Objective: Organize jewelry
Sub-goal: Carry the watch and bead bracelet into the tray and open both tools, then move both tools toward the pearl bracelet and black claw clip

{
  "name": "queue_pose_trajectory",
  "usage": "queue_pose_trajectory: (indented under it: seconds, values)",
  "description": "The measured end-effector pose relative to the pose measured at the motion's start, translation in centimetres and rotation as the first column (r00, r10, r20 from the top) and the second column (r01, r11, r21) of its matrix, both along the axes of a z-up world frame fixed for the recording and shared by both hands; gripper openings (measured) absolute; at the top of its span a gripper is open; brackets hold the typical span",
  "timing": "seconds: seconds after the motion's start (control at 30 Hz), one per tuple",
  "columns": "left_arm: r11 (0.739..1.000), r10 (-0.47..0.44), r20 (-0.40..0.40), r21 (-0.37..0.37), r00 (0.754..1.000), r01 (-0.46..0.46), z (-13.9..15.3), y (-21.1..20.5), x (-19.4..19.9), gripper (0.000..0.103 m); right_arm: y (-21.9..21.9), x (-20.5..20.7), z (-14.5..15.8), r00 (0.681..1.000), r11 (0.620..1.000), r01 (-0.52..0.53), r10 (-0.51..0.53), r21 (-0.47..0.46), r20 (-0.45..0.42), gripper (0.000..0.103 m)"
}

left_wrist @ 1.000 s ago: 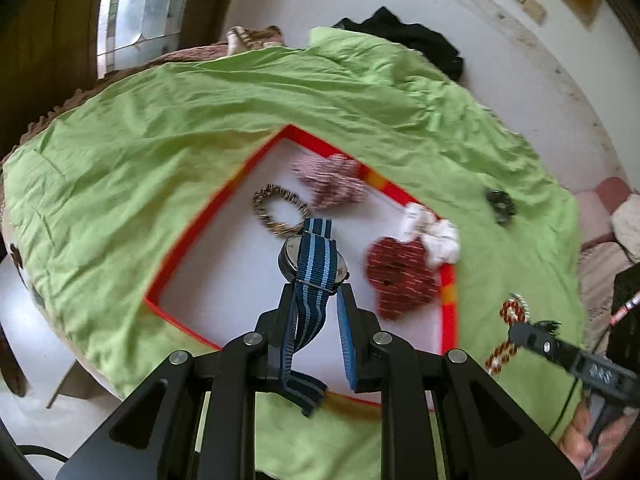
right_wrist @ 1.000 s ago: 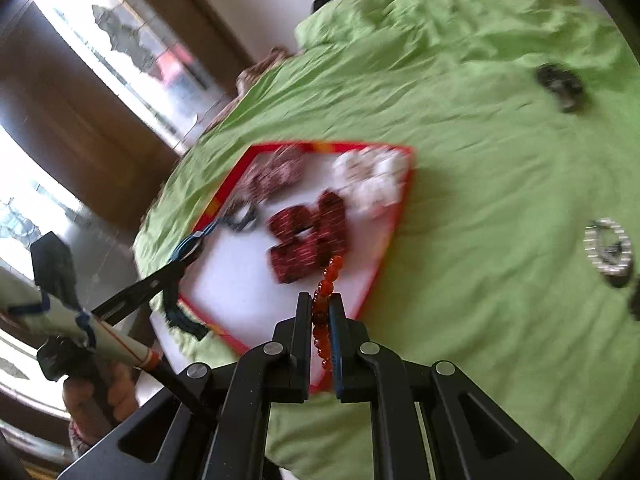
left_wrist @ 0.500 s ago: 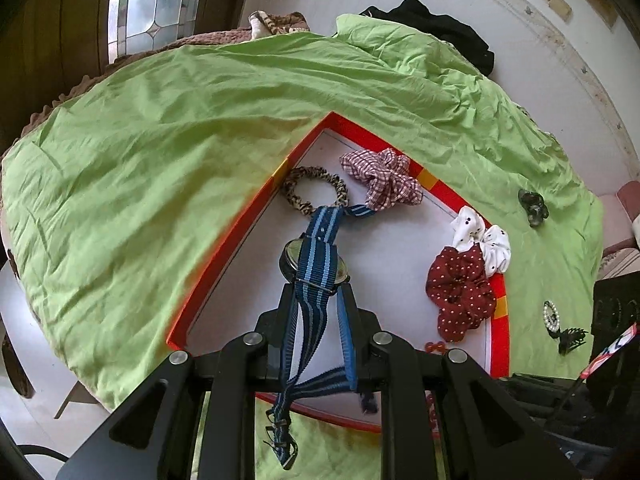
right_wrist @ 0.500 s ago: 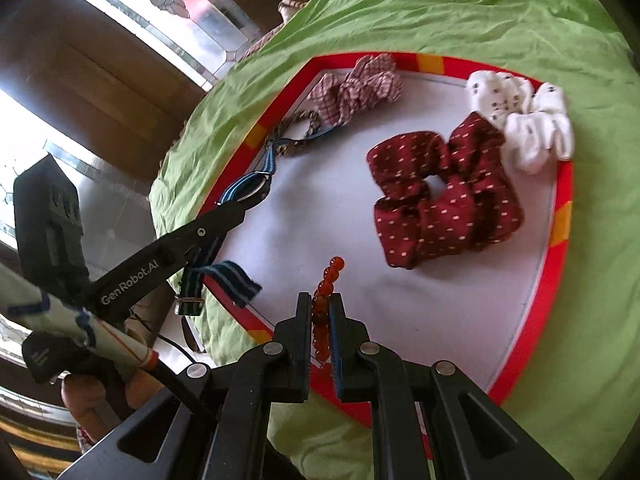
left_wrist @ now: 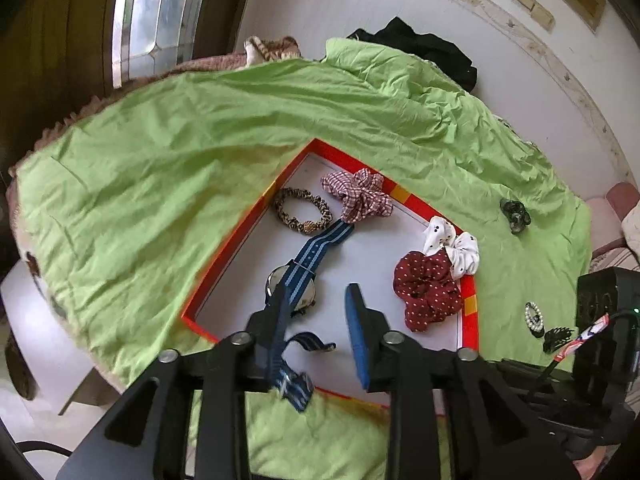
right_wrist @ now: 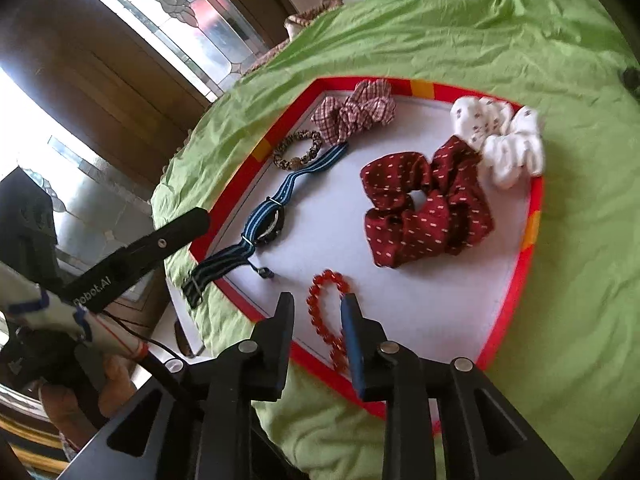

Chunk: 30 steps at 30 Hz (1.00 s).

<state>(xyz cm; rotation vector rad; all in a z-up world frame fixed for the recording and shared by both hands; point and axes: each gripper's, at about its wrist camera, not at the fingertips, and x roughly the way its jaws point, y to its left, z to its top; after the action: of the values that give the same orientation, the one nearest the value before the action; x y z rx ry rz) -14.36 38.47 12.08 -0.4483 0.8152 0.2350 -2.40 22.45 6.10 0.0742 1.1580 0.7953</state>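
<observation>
A white tray with a red rim [left_wrist: 408, 200] [right_wrist: 532, 216] lies on a green sheet. My left gripper [left_wrist: 316, 300] is open over its near edge; the blue striped watch [left_wrist: 296, 280] [right_wrist: 266, 216] lies on the tray, its strap end draped over the left finger. My right gripper [right_wrist: 316, 312] is open around a red bead bracelet [right_wrist: 324, 304] that lies on the tray's near edge. The tray also holds a leopard band [left_wrist: 300, 210], a checked scrunchie [left_wrist: 358, 196], a dark red dotted scrunchie [left_wrist: 426, 292] [right_wrist: 428, 204] and a white scrunchie [left_wrist: 454, 246] [right_wrist: 500, 136].
On the sheet [left_wrist: 160, 168] right of the tray lie a dark hair clip [left_wrist: 515, 216], a pearl piece [left_wrist: 534, 316] and a black claw clip [left_wrist: 558, 336]. Black cloth [left_wrist: 424, 50] lies at the far edge by the wall. The bed edge drops off at left.
Both grippers have opened. The watch now lies on the tray instead of hanging in my left jaws. The red bracelet has dropped from my right jaws onto the tray edge.
</observation>
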Motion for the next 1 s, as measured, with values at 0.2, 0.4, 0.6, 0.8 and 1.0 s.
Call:
queue_pose_trajectory:
  seconds: [0.2,0.4,0.6,0.8,1.0]
  values:
    - [0.998,0.018,0.003,0.055,1.0,-0.018,1.5,-1.9,-1.5,0.039,-4.5,-2.2,1.1,0.998,0.999,0.03,-0.028,-0.035,0.064,0.036]
    - [0.995,0.014,-0.003,0.097,1.0,-0.014,2.5,-4.3,-2.5,0.045,-12.0,-3.9,1.1,0.984,0.986,0.151,-0.144,-0.07,0.102,0.041]
    - [0.989,-0.069,-0.021,0.128,0.997,0.071,3.3,-9.0,-2.1,0.045,-19.9,-5.6,0.1,0.946,0.945,0.315,-0.305,-0.091,0.11,0.042]
    - [0.972,-0.165,-0.034,0.165,0.986,0.169,4.1,-14.2,-1.8,0.046,-27.0,-7.6,-1.0,0.887,0.884,0.458,-0.449,-0.089,0.103,0.043]
    - [0.95,-0.239,-0.069,0.192,0.969,0.248,4.0,-18.5,-1.1,0.048,-33.2,-9.3,-1.7,0.814,0.813,0.58,-0.576,-0.051,0.075,0.044]
